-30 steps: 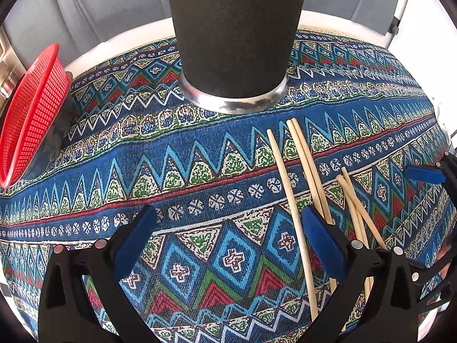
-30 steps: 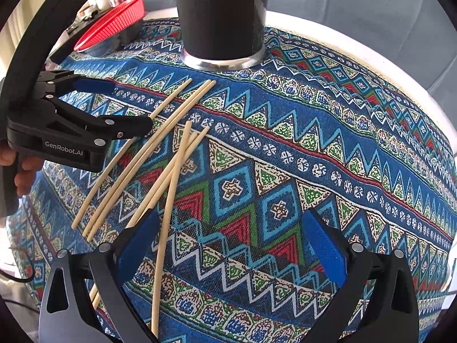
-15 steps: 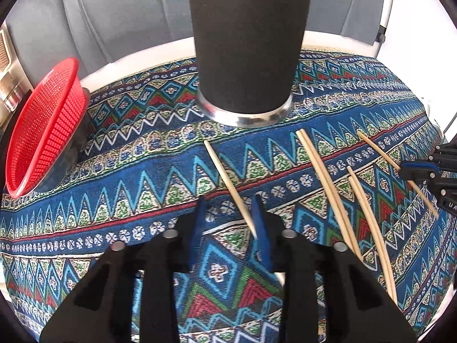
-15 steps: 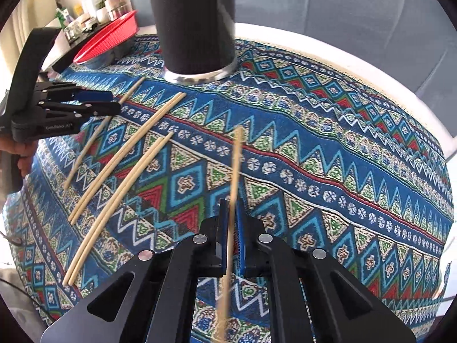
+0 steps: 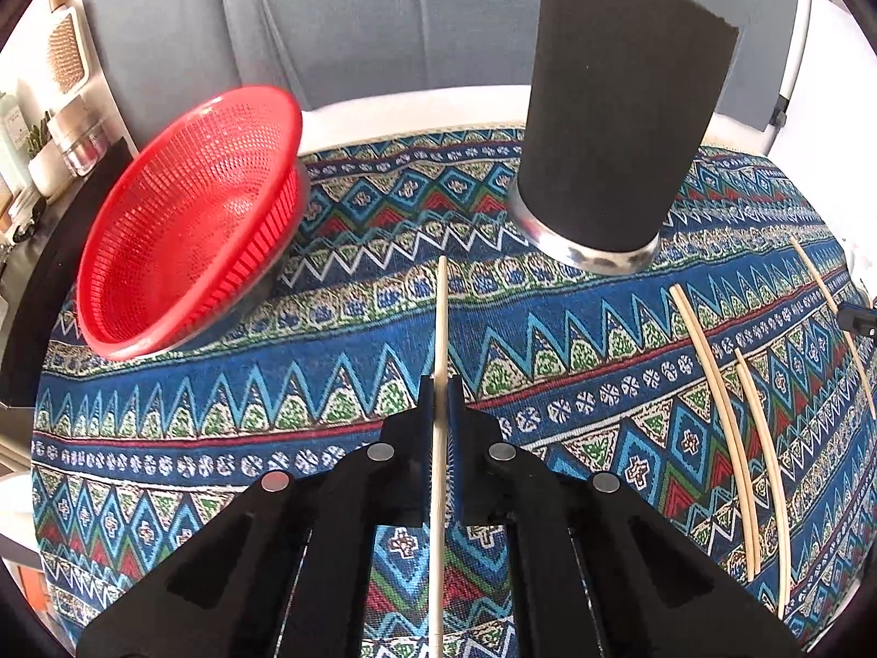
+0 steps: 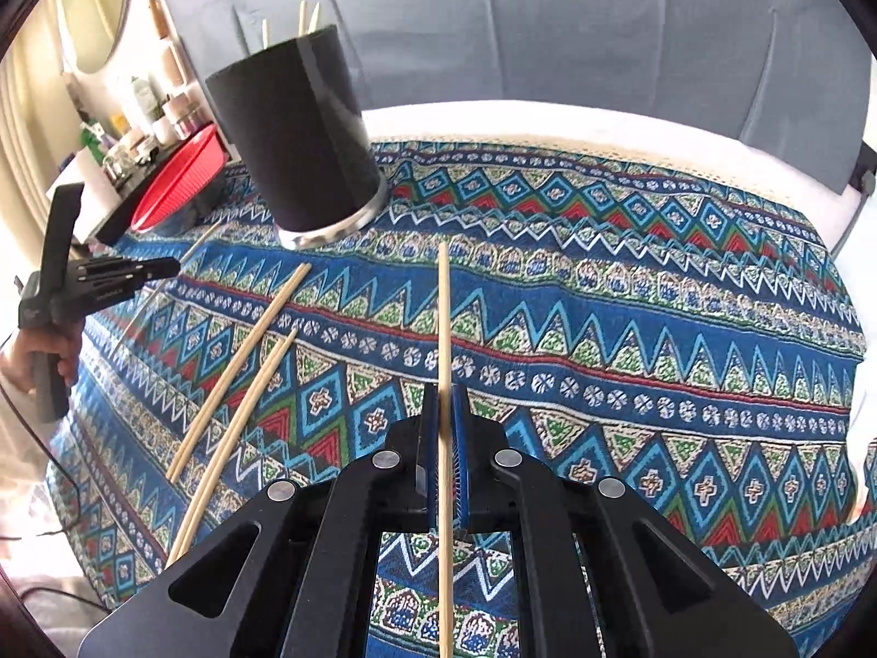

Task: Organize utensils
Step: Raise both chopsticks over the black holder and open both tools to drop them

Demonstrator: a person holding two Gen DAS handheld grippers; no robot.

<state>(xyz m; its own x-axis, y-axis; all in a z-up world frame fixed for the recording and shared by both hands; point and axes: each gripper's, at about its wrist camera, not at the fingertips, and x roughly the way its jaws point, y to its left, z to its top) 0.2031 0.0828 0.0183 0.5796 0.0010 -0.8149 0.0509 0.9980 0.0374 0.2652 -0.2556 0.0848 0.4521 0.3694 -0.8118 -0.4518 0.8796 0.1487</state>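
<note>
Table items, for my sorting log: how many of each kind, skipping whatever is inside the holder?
Held chopsticks: 2
Loose chopsticks: 4, lying in two close pairs
Black holder: 1
Red basket: 1
Total: 8

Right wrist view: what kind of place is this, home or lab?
Probably a home, likely a dining or living corner. A patterned tablecloth covers a table set against a grey upholstered seat back, and a side shelf at the left is crowded with bottles and jars.
</note>
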